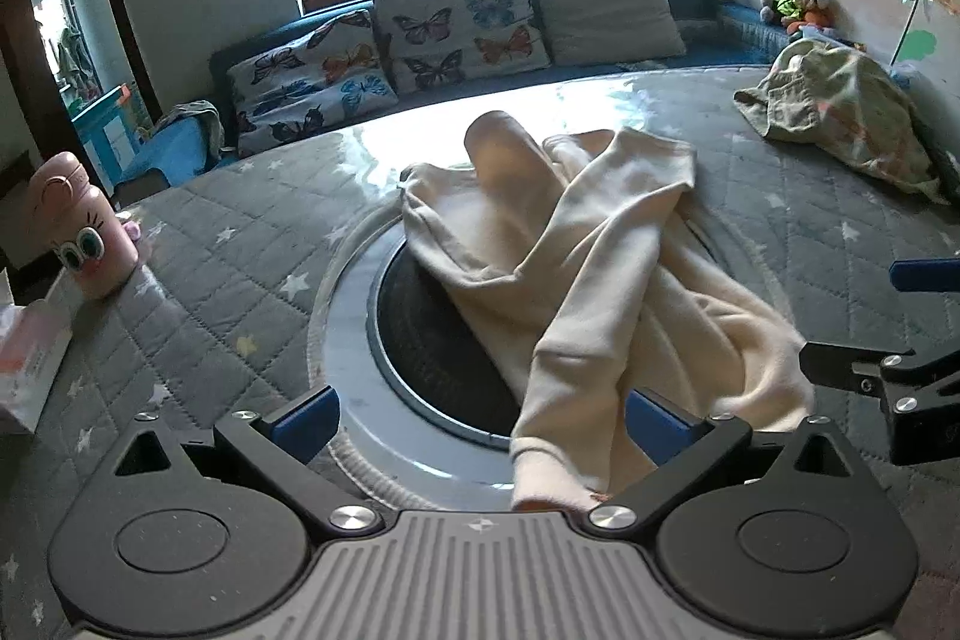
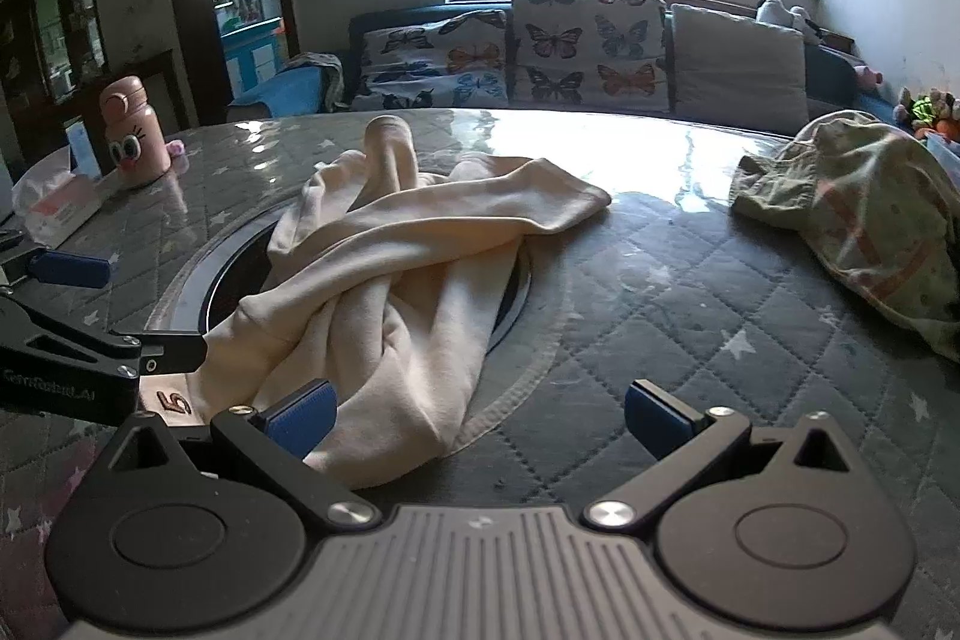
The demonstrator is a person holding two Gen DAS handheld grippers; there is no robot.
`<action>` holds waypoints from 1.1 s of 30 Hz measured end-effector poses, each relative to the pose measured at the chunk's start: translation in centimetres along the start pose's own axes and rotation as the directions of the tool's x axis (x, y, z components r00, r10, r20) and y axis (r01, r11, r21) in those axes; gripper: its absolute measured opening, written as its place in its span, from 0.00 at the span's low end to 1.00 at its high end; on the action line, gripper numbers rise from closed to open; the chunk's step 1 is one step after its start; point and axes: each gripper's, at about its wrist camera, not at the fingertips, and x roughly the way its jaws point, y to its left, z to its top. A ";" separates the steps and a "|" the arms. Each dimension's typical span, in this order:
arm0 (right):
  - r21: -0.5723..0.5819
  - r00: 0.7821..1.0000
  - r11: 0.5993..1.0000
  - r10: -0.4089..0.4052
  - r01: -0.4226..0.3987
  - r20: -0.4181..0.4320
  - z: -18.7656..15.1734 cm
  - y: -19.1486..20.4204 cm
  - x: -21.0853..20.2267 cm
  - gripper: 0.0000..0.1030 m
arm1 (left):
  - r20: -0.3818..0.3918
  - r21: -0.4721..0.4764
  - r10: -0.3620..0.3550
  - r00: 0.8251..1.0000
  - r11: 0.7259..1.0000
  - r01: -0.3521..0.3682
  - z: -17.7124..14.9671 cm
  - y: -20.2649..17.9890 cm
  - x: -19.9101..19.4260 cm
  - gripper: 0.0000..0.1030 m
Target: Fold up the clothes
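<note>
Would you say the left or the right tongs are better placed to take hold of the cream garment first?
Left, probably. The left tongs stand open with a cuffed end of the cream garment lying between their pads. The right tongs, also open, have mostly bare quilted table cover between theirs.

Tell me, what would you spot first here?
A crumpled cream garment lies heaped mid-table, between both open grippers. A green garment sits at the far right, and a pink bottle with cartoon eyes stands at the far left.
</note>
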 end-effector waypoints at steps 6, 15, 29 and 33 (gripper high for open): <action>0.005 1.000 1.000 -0.003 0.003 0.002 0.7 -0.6 0.3 1.00 | 0.030 0.083 -0.045 0.999 0.996 0.043 2.6 -2.2 1.8 0.92; 0.043 0.999 0.998 -0.041 0.042 -0.031 1.2 -3.4 2.2 1.00 | 0.069 0.213 -0.121 0.990 0.972 0.104 6.5 -5.6 4.7 0.77; 0.081 0.998 0.995 -0.052 0.055 -0.041 1.7 -6.1 3.5 1.00 | 0.020 0.321 -0.165 0.986 0.935 0.150 8.9 -9.6 11.4 0.12; 0.075 0.998 0.996 -0.052 0.054 -0.037 2.1 -6.2 3.6 0.99 | 0.072 0.270 -0.158 0.985 0.953 0.133 8.8 -7.4 9.8 0.08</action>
